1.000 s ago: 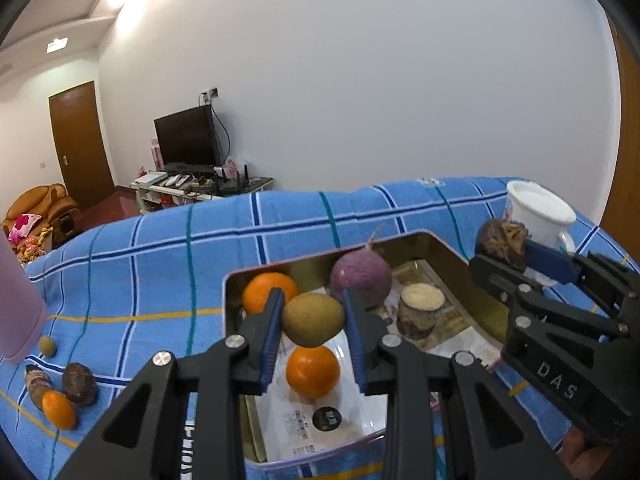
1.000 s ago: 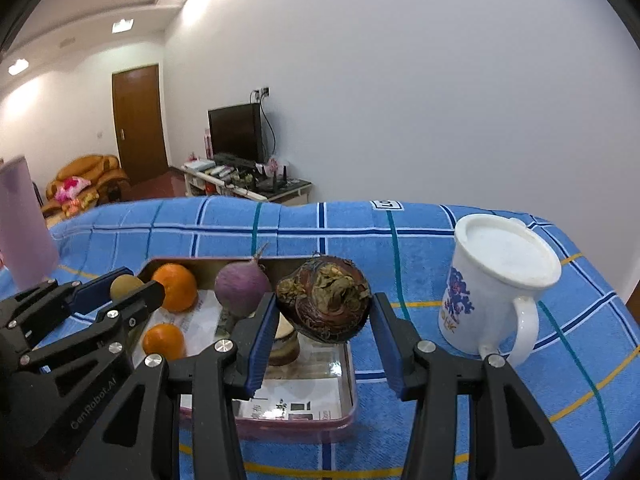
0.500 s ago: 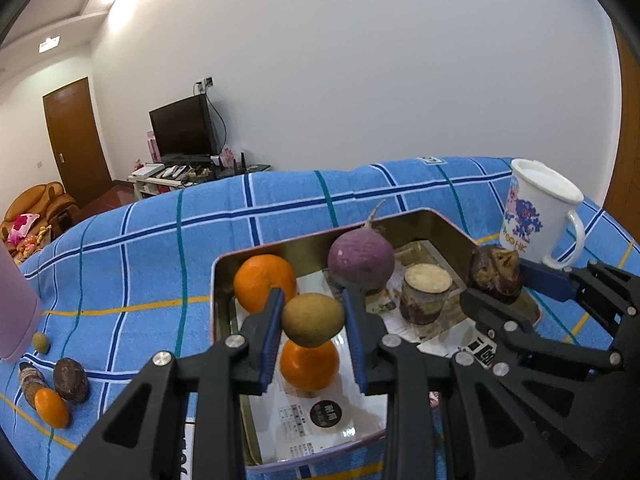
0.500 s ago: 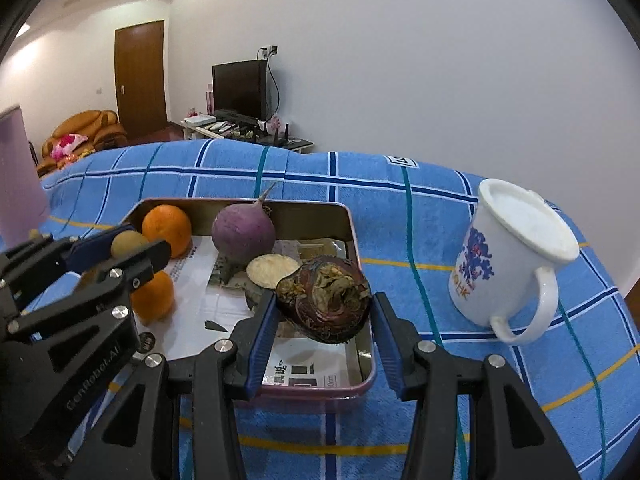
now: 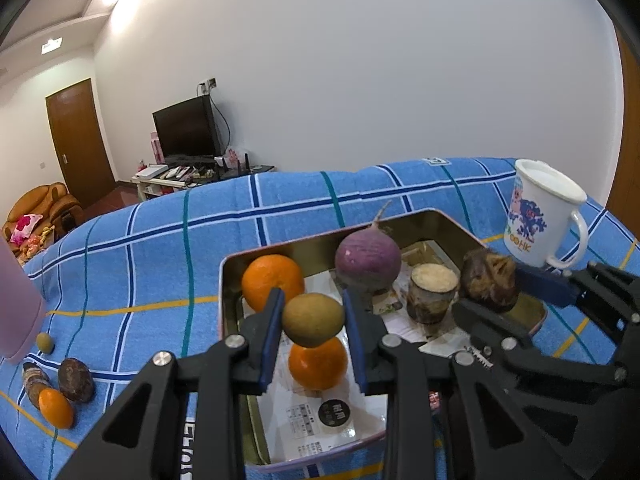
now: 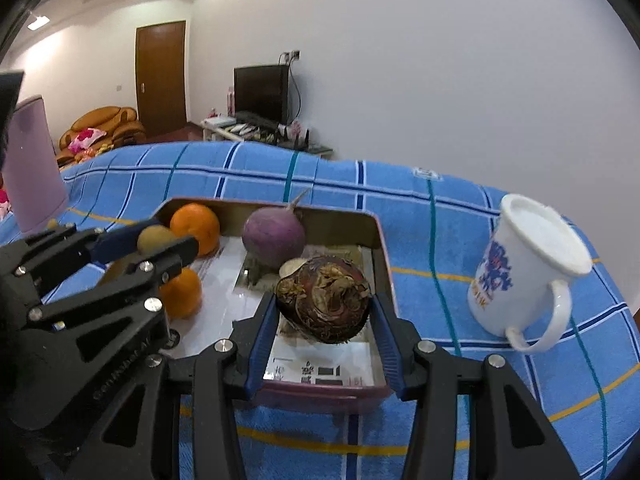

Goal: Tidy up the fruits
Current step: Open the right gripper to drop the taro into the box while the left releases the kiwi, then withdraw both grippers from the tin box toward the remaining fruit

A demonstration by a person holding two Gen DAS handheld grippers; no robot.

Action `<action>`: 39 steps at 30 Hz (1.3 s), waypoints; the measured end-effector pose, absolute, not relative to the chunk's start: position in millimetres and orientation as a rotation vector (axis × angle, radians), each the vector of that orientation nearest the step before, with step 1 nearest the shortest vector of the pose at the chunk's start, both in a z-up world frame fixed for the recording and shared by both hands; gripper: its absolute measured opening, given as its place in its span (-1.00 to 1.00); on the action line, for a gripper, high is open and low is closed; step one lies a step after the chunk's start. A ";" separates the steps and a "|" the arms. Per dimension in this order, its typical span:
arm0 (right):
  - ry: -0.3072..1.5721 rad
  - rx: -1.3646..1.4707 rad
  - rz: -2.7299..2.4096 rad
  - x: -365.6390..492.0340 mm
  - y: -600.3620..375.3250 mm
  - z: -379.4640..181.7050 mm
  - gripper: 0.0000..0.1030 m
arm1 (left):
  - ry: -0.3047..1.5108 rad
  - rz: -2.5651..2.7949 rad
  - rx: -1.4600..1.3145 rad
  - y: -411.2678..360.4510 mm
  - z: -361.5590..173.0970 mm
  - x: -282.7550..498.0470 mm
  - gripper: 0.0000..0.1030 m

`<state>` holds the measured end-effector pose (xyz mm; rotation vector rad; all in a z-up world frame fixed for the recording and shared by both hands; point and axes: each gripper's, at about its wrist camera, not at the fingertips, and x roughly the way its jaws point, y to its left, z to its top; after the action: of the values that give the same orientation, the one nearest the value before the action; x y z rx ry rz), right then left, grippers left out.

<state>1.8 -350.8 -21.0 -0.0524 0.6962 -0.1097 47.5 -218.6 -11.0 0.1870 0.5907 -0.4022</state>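
Note:
A metal tray (image 5: 448, 220) (image 6: 378, 236) on the blue checked cloth holds two oranges (image 5: 272, 280) (image 5: 318, 362), a purple turnip (image 5: 368, 258) (image 6: 274, 236) and a cut taro piece (image 5: 434, 292). My left gripper (image 5: 313, 320) is shut on a brown kiwi (image 5: 313, 319) (image 6: 154, 240) above the tray's left half. My right gripper (image 6: 324, 300) is shut on a dark scaly taro root (image 6: 323, 298) (image 5: 490, 280) over the tray's right front part.
A white printed mug (image 5: 540, 216) (image 6: 524, 268) stands right of the tray. On the cloth at far left lie a small orange (image 5: 56, 408), two dark roots (image 5: 76, 380) and a small green fruit (image 5: 45, 342) beside a pink container (image 5: 16, 308) (image 6: 32, 164).
The right gripper with the taro root has come lower and closer over the tray's right side. The left gripper with the kiwi has stayed in place.

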 end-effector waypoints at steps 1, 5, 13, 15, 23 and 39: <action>0.706 -0.044 -0.101 3.1 -351.6 -22.8 -0.04 | 0.594 -0.404 0.187 -218.8 -11.3 48.0 -0.39; 0.736 -0.034 -0.096 6.6 -352.7 -27.2 -0.04 | 0.600 -0.410 0.188 -219.1 -11.6 49.2 -0.38; 0.694 0.036 -0.098 -0.4 -364.8 -15.3 0.06 | 0.549 -0.346 0.180 -212.2 -6.3 43.8 0.30; 0.674 0.064 -0.101 -3.3 -368.3 -12.5 0.19 | 0.526 -0.316 0.156 -205.1 -1.0 42.4 0.53; 0.500 0.106 -0.152 -19.7 -372.1 -1.3 0.35 | 0.466 -0.248 0.106 -182.3 14.2 37.1 1.00; 0.303 0.143 -0.167 -41.3 -371.0 11.0 0.35 | 0.353 -0.221 0.234 -116.5 42.9 15.5 1.00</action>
<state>-41.3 -371.0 11.0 0.1431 0.3027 -0.1666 15.5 -116.5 42.9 0.2341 0.3534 -0.2207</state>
